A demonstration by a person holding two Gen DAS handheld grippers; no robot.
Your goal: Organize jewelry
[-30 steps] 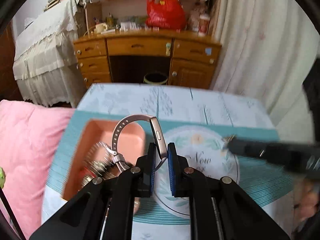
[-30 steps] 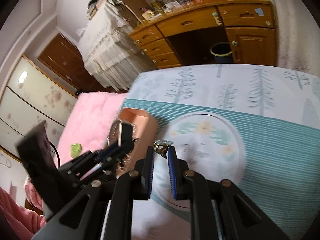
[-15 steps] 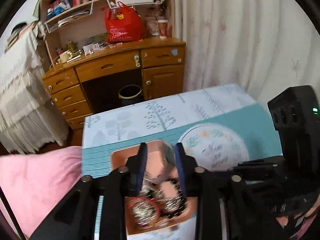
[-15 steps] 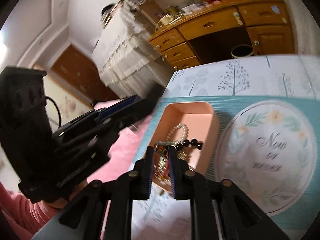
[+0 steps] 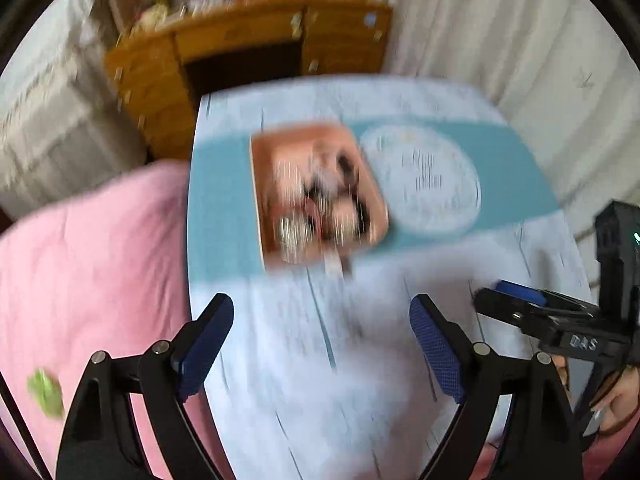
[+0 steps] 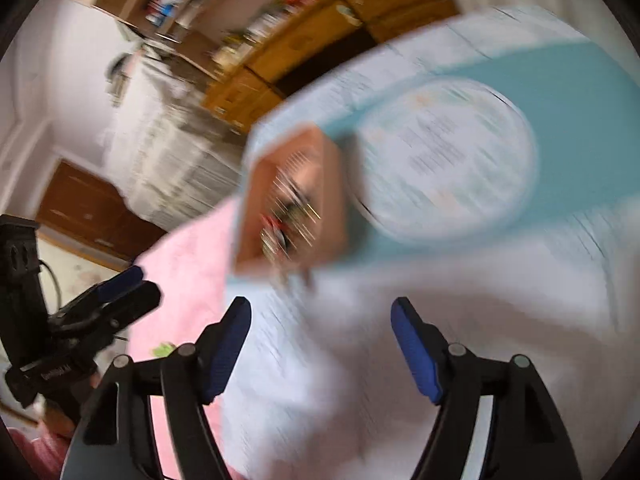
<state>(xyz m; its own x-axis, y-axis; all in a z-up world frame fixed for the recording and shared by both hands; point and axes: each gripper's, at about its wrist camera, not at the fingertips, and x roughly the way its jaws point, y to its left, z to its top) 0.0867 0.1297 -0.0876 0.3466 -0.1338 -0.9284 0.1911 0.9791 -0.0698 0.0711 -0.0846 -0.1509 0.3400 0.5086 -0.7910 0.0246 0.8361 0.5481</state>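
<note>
Both views are blurred by motion. A pink tray (image 5: 260, 184) holds a heap of jewelry (image 5: 316, 208) on the teal table runner; a strap hangs over its near edge. The tray also shows in the right wrist view (image 6: 332, 184). My left gripper (image 5: 322, 344) is open and empty, held back from the tray over the pale tablecloth. My right gripper (image 6: 320, 344) is open and empty too, also nearer than the tray. Each gripper shows in the other's view, the right one (image 5: 516, 300) at the right, the left one (image 6: 124, 288) at the left.
A round white printed mat (image 5: 424, 184) lies on the runner right of the tray. A pink quilt (image 5: 92, 264) borders the table's left edge. A wooden desk (image 5: 248, 52) and curtains stand behind the table.
Both grippers have opened and pulled back from the tray. The watch from the left and the small piece from the right are no longer held; jewelry lies in the tray.
</note>
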